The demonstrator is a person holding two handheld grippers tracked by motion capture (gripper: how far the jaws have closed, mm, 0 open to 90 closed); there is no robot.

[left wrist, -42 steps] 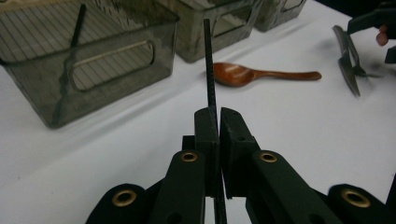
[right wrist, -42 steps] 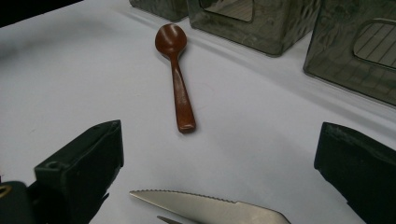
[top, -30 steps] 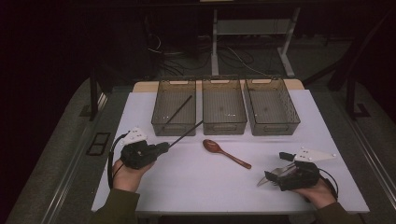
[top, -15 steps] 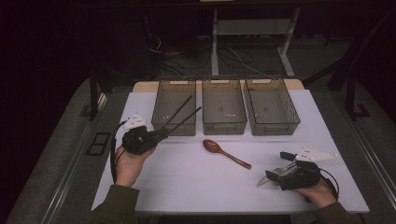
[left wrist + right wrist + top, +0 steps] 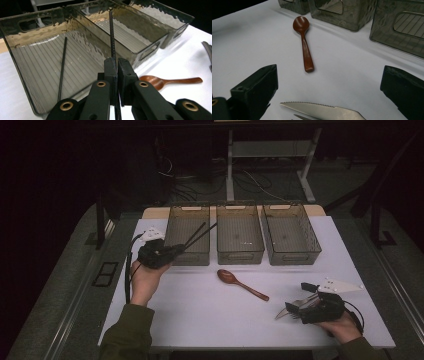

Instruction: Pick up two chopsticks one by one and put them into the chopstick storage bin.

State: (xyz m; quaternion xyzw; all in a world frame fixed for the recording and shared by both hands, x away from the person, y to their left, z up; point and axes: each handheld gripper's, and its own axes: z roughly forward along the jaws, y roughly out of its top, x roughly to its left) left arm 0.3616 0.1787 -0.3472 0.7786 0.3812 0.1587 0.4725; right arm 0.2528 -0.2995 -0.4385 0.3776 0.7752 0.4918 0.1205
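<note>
Chopstick sorting is under way: one thin black chopstick (image 5: 111, 37) is clamped between the closed jaws of the left tongs (image 5: 176, 251) and has been carried from over the open worktop (image 5: 200, 310) toward its far left corner, so that its tip is now held above the leftmost smoky translucent plastic bin (image 5: 172, 252), where a second black chopstick (image 5: 62, 67) already lies on the ribbed floor. Release into that bin is judged the next step. The right tongs (image 5: 290, 310) are rested near the worktop's near right corner, jaws wide open beside a serrated steel knife (image 5: 324, 111). A reddish-brown wooden spoon (image 5: 241, 284) is left mid-worktop.
</note>
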